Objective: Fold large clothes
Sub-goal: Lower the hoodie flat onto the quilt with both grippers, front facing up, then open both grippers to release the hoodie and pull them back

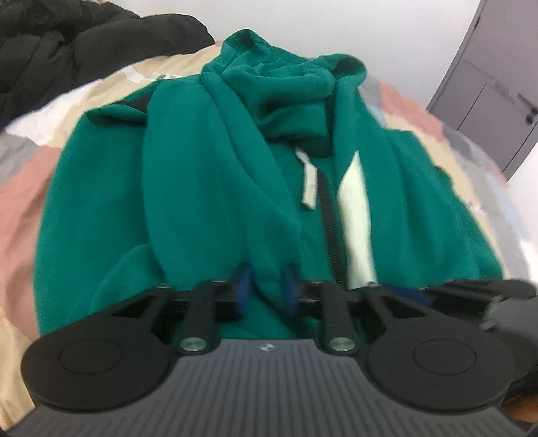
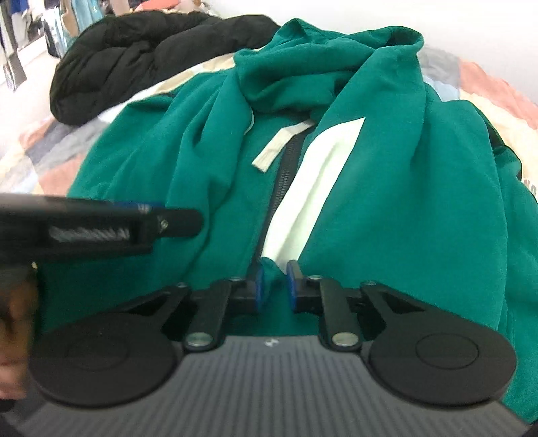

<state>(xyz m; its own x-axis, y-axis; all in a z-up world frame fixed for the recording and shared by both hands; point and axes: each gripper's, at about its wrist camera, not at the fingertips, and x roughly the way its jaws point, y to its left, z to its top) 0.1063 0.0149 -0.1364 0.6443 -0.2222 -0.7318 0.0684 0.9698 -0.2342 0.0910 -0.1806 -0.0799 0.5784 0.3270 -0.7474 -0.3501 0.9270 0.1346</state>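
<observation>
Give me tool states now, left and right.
Left tool: closed, pinching the near hem of the green hoodie.
Right tool: closed, pinching a fold of the same hoodie's near hem.

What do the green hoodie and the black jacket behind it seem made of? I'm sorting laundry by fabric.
Green hoodie: looks like soft matte fleece or sweatshirt knit; thick, rounded folds, no shine. Black jacket: probably padded synthetic shell; puffy quilted ridges, faint sheen.

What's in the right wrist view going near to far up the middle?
Right gripper pinching the hem → zipper → drawstring → hood of the green hoodie → wall.
</observation>
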